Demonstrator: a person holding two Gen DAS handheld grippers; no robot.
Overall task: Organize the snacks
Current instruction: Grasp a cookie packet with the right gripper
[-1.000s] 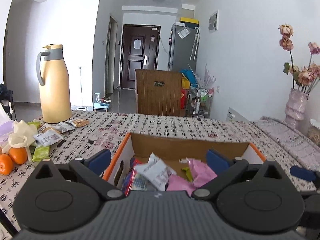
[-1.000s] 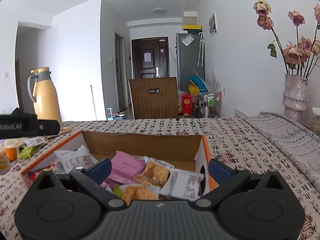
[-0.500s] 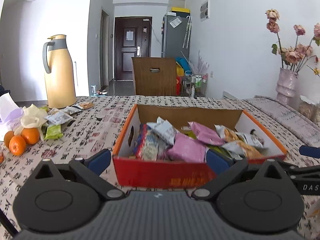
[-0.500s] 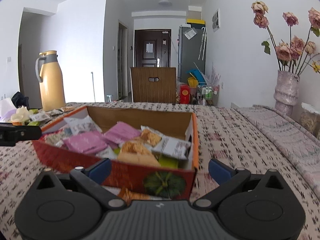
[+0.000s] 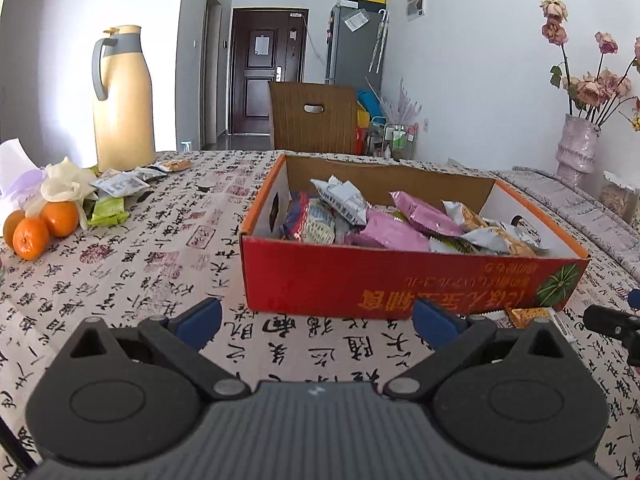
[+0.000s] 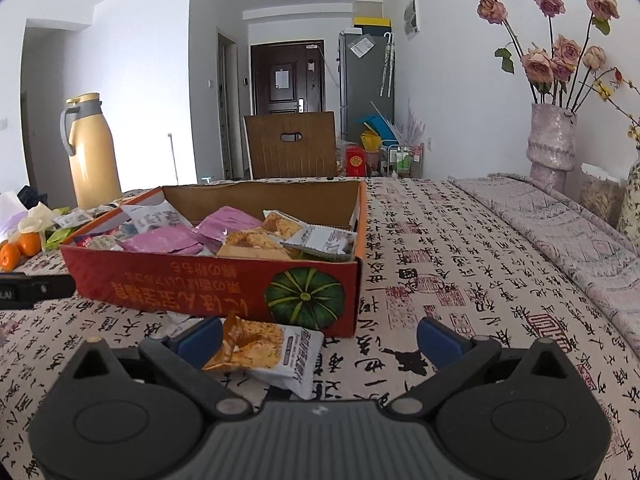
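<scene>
A red cardboard box (image 5: pixel 400 284) (image 6: pixel 208 280) with a pumpkin print holds several snack packets, pink, silver and orange. My left gripper (image 5: pixel 316 316) stands open over the tablecloth just in front of the box, nothing between its fingers. In the right wrist view an orange-and-white snack packet (image 6: pixel 268 350) lies on the cloth before the box, between the wide-apart fingers of my open right gripper (image 6: pixel 320 334), untouched. The same packet (image 5: pixel 528 314) peeks out by the box's right corner in the left wrist view. More loose packets (image 5: pixel 120 184) lie at the far left.
A yellow thermos jug (image 5: pixel 122 100) stands at the back left, with oranges (image 5: pixel 40 224) and tissue beside it. A vase of dried roses (image 6: pixel 552 136) stands at the right. A wooden chair (image 5: pixel 314 118) is behind the table. Patterned tablecloth (image 6: pixel 460 280) spreads right of the box.
Both grippers have pulled back from over the box towards the table's near side. The box's red front and a packet lying before it have come into view.
</scene>
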